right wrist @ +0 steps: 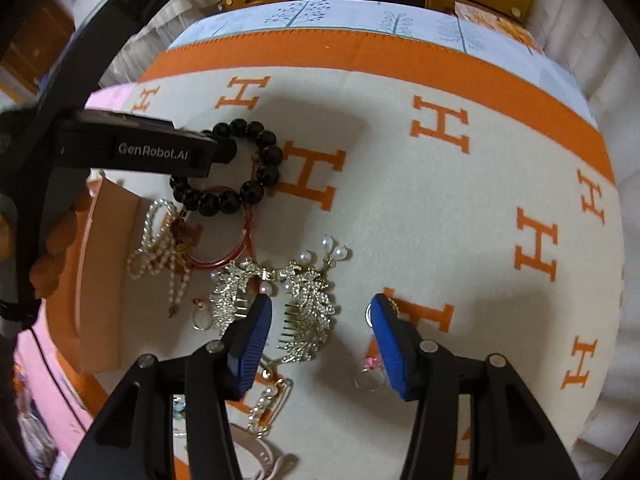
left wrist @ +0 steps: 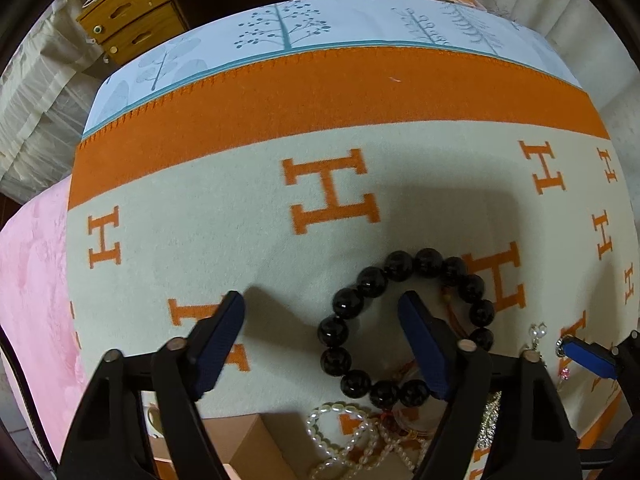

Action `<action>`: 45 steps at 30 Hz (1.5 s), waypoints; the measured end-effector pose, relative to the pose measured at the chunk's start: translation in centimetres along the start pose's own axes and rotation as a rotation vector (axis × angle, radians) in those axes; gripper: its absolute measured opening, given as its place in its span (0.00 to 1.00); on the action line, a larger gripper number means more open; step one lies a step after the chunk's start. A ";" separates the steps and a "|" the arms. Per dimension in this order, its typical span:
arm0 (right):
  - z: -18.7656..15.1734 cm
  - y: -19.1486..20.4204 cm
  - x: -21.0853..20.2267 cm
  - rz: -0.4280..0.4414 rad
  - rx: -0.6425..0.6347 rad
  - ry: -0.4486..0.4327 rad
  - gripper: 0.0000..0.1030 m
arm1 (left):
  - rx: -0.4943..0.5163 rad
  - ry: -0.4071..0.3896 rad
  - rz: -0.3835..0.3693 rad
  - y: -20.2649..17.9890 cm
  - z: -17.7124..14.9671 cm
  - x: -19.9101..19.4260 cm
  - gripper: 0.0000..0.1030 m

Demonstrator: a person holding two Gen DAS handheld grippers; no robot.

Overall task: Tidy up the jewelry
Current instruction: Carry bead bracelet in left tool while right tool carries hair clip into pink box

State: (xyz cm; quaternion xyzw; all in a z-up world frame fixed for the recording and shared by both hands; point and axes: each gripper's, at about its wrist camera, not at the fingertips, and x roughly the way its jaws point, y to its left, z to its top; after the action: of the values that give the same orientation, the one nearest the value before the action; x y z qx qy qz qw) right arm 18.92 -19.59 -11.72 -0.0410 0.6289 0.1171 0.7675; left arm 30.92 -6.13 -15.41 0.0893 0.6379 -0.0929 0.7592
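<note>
Left tool (left wrist: 322, 308) spread wide above black bead bracelet (left wrist: 404, 328), pearl strands (left wrist: 352, 436) nearer, H-patterned blanket (left wrist: 240, 216)

Left wrist view: close above black bead bracelet (left wrist: 404, 328), facing across the blanket toward the wooden drawers (left wrist: 132, 12). Right wrist view: low, right of that bracelet (right wrist: 236, 168), same heading. Shared: bracelet, pearl strand (right wrist: 160, 248).

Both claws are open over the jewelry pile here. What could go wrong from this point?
The left claw straddles one side of the black bead bracelet; closing may also snag the red cord beneath it. The right claw hangs over the rhinestone hair comb, whose teeth and pearls could catch. The pink ring beside its finger might get knocked.
</note>
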 end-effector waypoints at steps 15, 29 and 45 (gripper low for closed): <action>0.8 0.3 1.3 -0.011 -0.037 0.018 0.26 | 0.003 0.009 -0.041 -1.4 -1.0 -1.3 0.12; -1.4 0.2 -3.8 0.004 0.021 -0.081 0.26 | -0.089 -0.238 -0.104 2.8 -6.6 -12.8 0.12; -3.5 8.5 -8.7 0.019 -0.076 -0.175 0.26 | -0.167 -0.247 -0.092 9.7 -18.2 -15.5 0.13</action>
State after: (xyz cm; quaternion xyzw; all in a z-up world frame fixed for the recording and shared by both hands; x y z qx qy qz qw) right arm 12.02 -13.19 -3.26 -0.0540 0.5548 0.1513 0.8163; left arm 13.48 8.31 -3.01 -0.0155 0.5488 -0.0847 0.8315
